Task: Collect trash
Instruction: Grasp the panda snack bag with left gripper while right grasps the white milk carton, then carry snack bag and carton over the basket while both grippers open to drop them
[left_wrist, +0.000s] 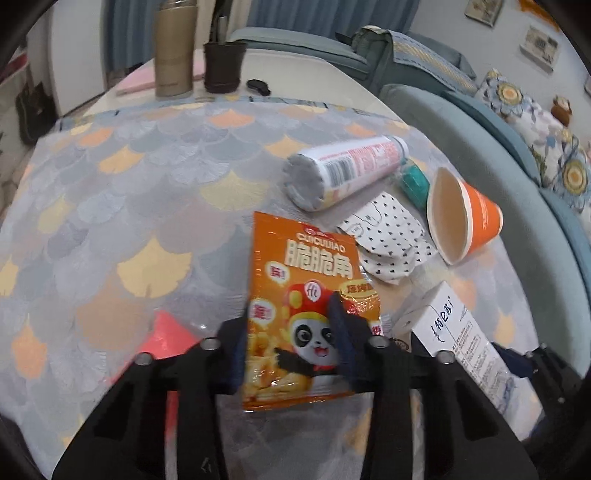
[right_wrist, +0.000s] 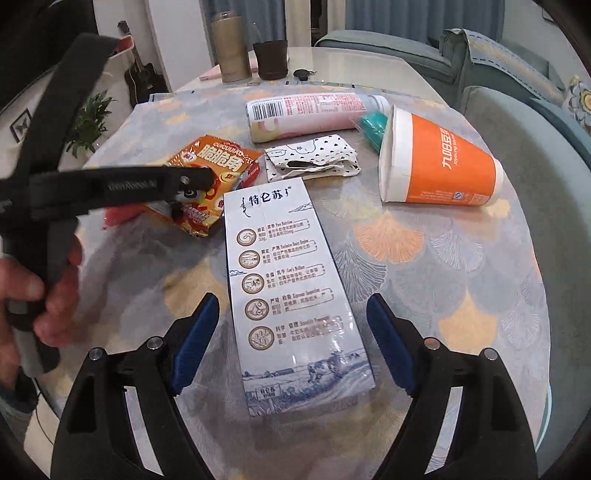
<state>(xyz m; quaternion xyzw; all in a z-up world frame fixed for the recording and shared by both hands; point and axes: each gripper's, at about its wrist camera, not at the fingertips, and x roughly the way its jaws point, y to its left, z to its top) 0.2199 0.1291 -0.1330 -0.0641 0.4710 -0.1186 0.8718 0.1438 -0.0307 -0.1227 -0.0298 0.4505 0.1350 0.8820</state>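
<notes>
Grey, scale-patterned cloth covers the round counter (right_wrist: 461, 258), on which a white rectangular milk carton (right_wrist: 291, 295) is straddled, untouched, by the spread right tool (right_wrist: 291, 343). Beside it, an orange foil snack bag (left_wrist: 306, 295) is clenched by the left tool (left_wrist: 291, 332).

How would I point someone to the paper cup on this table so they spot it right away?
Start at the round table with the scale-patterned cloth. On its right side, beside the long pink-and-white tube, the paper cup lies on its side. It is the only orange-banded cup, white at rim and base, with its mouth open.
</notes>
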